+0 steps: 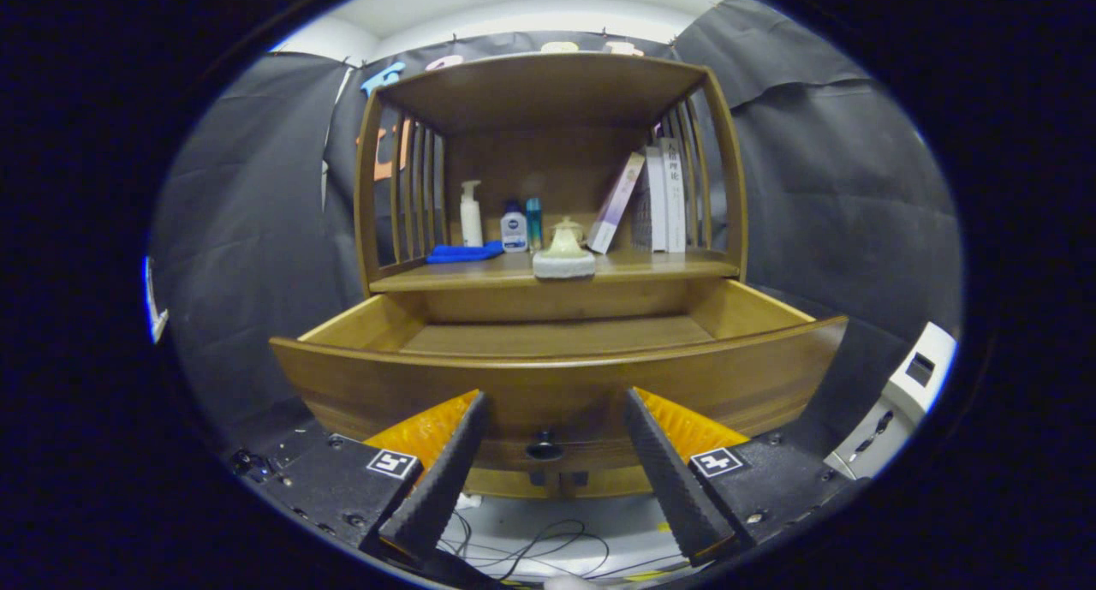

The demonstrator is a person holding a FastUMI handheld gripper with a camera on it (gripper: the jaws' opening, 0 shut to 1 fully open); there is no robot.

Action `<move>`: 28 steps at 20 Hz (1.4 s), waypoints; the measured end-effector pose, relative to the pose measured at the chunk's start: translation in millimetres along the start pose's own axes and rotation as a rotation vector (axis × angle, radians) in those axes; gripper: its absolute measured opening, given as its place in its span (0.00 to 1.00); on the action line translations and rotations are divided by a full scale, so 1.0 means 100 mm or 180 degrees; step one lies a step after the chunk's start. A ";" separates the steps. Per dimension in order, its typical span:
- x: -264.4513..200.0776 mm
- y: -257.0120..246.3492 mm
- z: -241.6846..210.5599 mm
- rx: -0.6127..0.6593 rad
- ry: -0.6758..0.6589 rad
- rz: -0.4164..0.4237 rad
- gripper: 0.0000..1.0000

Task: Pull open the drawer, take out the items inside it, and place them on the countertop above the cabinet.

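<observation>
Black cloth hangs all around a small wooden cabinet (pixel 548 187) that has a shelf roof on top and thin wooden bars at each side. Its drawer (pixel 556 376) is pulled open toward the camera, and the part of the drawer floor that can be seen looks bare; the front wall hides the rest. A small dark round knob (pixel 545 446) sits low on the drawer front. The gripper (pixel 555 402) is spread wide open, holding nothing, with the knob between its two fingers (pixel 445 479) and just ahead of them. On the countertop (pixel 668 269) above the drawer, a pale lidded pot on a white pad (pixel 563 252) stands at the front edge. Behind it, from left to right, are a folded blue cloth (pixel 465 252), a white pump bottle (pixel 471 215), a short white bottle with a dark blue label (pixel 514 229) and a thin teal tube (pixel 534 223). The label's words are too small to read. A pale box (pixel 616 203) leans against some upright books (pixel 666 198) with writing on their spines that is too small to read. White cables (pixel 531 547) lie on the floor under the drawer. A white machine (pixel 899 406) stands to the right.
</observation>
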State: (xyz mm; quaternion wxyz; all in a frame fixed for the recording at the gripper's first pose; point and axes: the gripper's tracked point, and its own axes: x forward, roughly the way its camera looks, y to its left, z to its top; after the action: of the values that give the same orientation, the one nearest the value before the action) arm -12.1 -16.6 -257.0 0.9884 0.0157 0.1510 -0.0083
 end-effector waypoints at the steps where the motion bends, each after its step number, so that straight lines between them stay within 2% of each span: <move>1: 0.05 0.01 -0.02 0.0009 0.0016 -0.0004 1.00; 5: 0.09 0.00 -0.01 0.0004 -0.0071 -0.0090 1.00; 10: 0.23 0.02 0.05 0.0085 -0.0101 -0.0035 0.99; 14: 0.64 0.04 0.31 0.0066 -0.0183 -0.0057 0.99; 18: 1.03 0.09 0.39 0.0131 -0.0125 -0.0107 0.99; 28: 1.82 0.06 0.59 -0.0002 -0.0212 -0.0122 0.98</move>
State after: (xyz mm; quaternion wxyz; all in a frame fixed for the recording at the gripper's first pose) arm 179.1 -15.0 -254.6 0.9925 0.0122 0.1183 -0.0277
